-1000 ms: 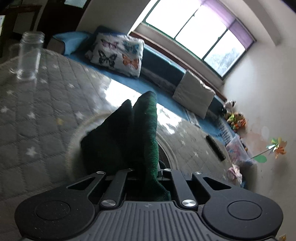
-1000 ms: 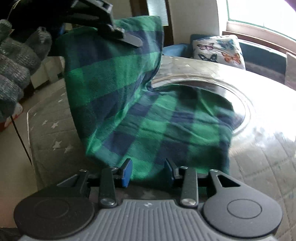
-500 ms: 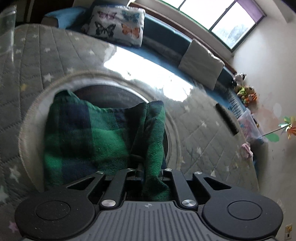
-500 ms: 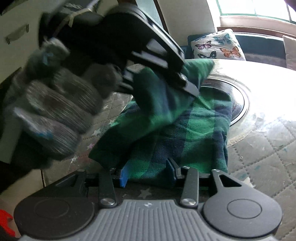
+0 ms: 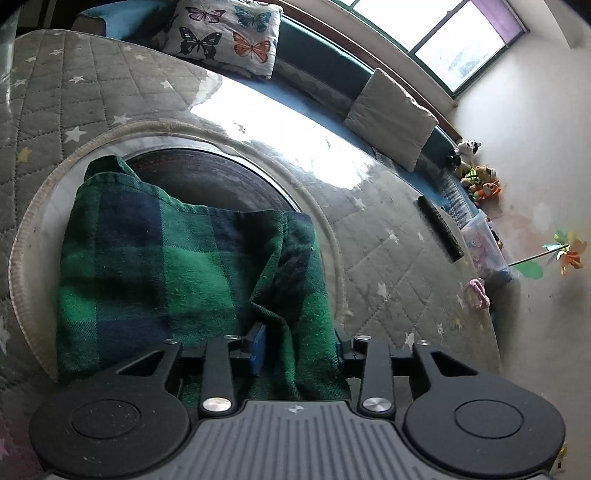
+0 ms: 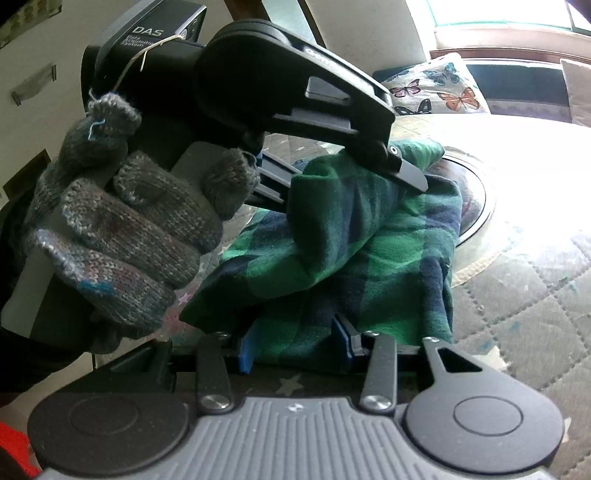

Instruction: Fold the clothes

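Note:
A green and navy plaid cloth point(image 5: 177, 258) lies folded on the round glass plate point(image 5: 236, 177) of the quilted table. My left gripper point(image 5: 297, 343) has its jaws parted with a fold of the cloth lying between the blue pads. It also shows in the right wrist view point(image 6: 295, 92), held in a gloved hand above the cloth point(image 6: 369, 251). My right gripper point(image 6: 293, 345) is open at the cloth's near edge, with the edge between its blue pads.
The table top is a grey quilted cover with stars point(image 5: 92, 92). A dark remote point(image 5: 439, 227) lies at its right. A window bench with a butterfly cushion point(image 5: 229, 33) and a grey cushion point(image 5: 391, 118) runs behind. Toys point(image 5: 476, 177) sit in the corner.
My left gripper carried its corner of the cloth down and over onto the rest, then parted its jaws. The cloth went from hanging to lying folded. My right gripper stayed at the near edge.

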`<state>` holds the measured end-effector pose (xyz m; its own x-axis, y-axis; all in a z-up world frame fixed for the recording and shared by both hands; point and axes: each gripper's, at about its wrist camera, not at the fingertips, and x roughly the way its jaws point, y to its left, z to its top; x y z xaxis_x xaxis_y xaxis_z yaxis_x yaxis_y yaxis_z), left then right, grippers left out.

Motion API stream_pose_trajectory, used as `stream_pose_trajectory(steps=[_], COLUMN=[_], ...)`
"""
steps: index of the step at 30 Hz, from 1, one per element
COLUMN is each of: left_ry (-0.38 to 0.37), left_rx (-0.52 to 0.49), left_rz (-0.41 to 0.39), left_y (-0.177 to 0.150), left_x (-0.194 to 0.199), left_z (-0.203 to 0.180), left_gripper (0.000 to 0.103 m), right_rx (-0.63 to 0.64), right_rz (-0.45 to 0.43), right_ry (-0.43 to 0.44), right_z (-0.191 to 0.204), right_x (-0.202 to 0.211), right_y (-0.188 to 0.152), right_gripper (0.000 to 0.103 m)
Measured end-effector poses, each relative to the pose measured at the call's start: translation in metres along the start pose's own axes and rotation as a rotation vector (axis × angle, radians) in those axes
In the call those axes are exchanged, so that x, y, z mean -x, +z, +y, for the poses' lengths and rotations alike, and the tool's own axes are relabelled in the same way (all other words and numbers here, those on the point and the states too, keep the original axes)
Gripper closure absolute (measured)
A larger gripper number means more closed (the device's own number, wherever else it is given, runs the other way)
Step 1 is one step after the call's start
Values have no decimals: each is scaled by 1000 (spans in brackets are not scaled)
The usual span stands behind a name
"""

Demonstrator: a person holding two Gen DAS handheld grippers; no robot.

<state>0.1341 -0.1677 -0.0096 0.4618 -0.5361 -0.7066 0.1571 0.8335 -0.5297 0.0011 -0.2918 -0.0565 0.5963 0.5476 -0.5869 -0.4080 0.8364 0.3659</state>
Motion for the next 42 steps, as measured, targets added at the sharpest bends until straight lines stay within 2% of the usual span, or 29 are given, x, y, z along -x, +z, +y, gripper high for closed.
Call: stream_pose_trajectory(steps=[4,9,16,18,22,27,33,37,42], left_ry=[-68,-85,-139,-121,-52,37,64,89,117], left_rx=[-4,-27,-104,-127,-166,-295,-431,-482,-552], left_rz=[28,59,-2,-32,-77,-85,-70,-68,-69], left_y=[-1,-1,-2,-4,-10,-33,-67,-82,-96], left_x=[-4,-6,33,46,67,77,80,80,75], left_z=[-2,-6,1,8,25,33,34,40,44], left_gripper=[56,56,58,58,70,77,78,78,78], right_rx=[-8,-30,-51,-49,-40,34,95,88,86], right_rz=[-5,-20,-60,-88,-149,-168,-118,-46,3], right_ry=[-7,-28,-83,-104,-127,-123,-85,-119,-147], right_z=[-2,-6,-15,-18,-20,-14,2,-1,-7], right_x=[2,9,38,50,66,50,19,5,3], right_y=[-1,-2,-3,3,20,52,59,44,32], right_gripper=[60,60,60,60,61,68,76,77,83])
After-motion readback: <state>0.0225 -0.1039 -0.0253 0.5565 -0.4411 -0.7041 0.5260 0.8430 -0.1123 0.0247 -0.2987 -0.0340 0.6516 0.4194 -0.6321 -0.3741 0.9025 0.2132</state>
